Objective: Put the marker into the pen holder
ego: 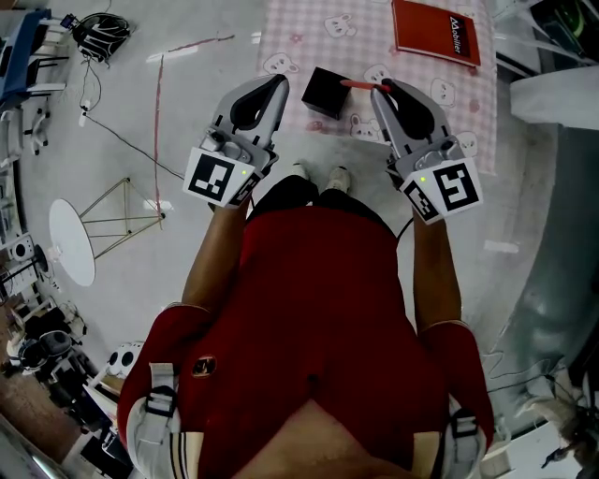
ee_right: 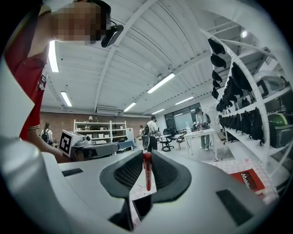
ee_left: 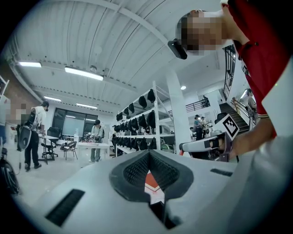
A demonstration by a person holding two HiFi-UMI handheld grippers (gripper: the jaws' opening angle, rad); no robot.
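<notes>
In the head view, the right claw (ego: 382, 89) is seen clenched on the red marker (ego: 360, 85). The marker sticks out sideways from the claw tip, toward the black pen holder (ego: 325, 94). The holder stands on the pink checked cloth (ego: 309, 28), near a red book (ego: 435, 30). The free end of the marker lies over or just beside the holder's near corner; which of the two cannot be told. The left claw (ego: 279, 86) is held just to the other side of the holder, and nothing is seen in it.

In the left gripper view, the left claw (ee_left: 149, 155) is seen with its jaws closed together and nothing is gripped between them.

In the right gripper view, the marker (ee_right: 147, 173) is seen pinched upright between the jaws of the right claw (ee_right: 147, 153), with its rounded end uppermost.

The pick-up is judged done. What is left is for the marker to be tipped over the holder's mouth, lowered in and let go.
</notes>
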